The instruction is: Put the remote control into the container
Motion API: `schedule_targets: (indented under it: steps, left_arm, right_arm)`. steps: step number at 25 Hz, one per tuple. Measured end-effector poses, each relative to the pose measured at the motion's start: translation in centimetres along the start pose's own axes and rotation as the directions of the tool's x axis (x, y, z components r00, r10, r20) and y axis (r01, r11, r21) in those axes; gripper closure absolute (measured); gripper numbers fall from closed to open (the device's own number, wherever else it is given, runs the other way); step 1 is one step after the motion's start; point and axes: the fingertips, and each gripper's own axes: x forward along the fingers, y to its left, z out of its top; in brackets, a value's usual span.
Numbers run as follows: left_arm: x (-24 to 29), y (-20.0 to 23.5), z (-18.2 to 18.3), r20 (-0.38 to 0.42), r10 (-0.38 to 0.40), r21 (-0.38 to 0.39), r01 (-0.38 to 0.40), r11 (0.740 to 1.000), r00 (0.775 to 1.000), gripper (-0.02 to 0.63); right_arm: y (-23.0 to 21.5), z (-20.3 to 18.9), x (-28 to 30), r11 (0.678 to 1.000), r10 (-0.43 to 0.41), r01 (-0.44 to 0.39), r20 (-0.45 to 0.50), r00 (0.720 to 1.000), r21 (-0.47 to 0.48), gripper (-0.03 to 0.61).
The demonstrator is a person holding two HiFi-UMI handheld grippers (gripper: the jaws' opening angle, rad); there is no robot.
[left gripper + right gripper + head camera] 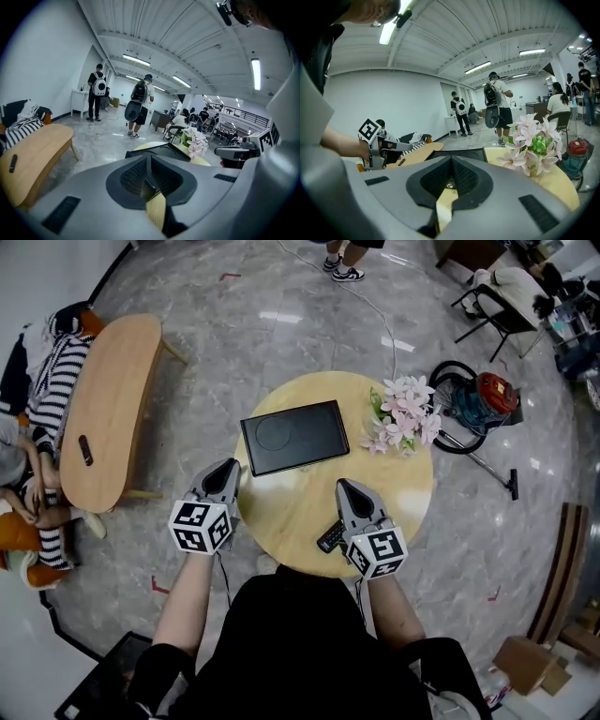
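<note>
A flat black container (291, 437) lies closed on the far half of the round yellow table (281, 512). The black remote control (330, 536) rests near the table's front edge, its near end hidden by my right gripper (343, 486), which is shut and empty just above and beside it. My left gripper (228, 468) is shut and empty over the table's left edge, by the container's near left corner. In the left gripper view the container (154, 151) shows past the closed jaws. In the right gripper view the container (459, 153) lies straight ahead.
A pot of pink flowers (403, 413) stands at the table's right, next to the container. A long wooden bench (108, 409) with a small dark object (85, 449) is at left, with people seated beside it. A red vacuum cleaner (483, 399) sits on the floor right.
</note>
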Motion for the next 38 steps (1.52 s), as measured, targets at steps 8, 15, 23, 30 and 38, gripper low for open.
schedule_targets:
  steps: [8, 15, 23, 30, 38]
  left_arm:
    - [4.4, 1.9, -2.6, -0.099, 0.029, -0.140, -0.043, 0.989, 0.995, 0.504]
    - [7.2, 2.7, -3.7, -0.152, 0.012, -0.204, -0.044, 0.978, 0.988, 0.453]
    - [8.9, 3.1, -5.5, -0.212, 0.010, -0.278, -0.070, 0.958, 0.977, 0.454]
    - [9.0, 2.9, -5.2, -0.193, 0.029, -0.202, -0.069, 0.977, 0.981, 0.454]
    - [8.6, 2.8, -4.9, -0.174, 0.035, -0.158, -0.062, 0.986, 0.984, 0.454]
  right_arm:
    - [-0.6, -2.2, 0.5, 0.999, -0.002, 0.004, -0.053, 0.999, 0.038, 0.571]
    - [-0.1, -4.1, 2.5, 0.999, 0.019, -0.014, -0.107, 0.994, 0.047, 0.571]
    - [-1.0, -6.6, 3.5, 0.999, -0.028, 0.024, -0.193, 0.981, -0.023, 0.571]
    - [-0.6, -8.6, 5.0, 1.000, -0.019, 0.013, -0.254, 0.967, -0.028, 0.571]
    - [0.6, -10.7, 7.7, 1.000, 0.019, -0.022, -0.332, 0.943, -0.003, 0.522]
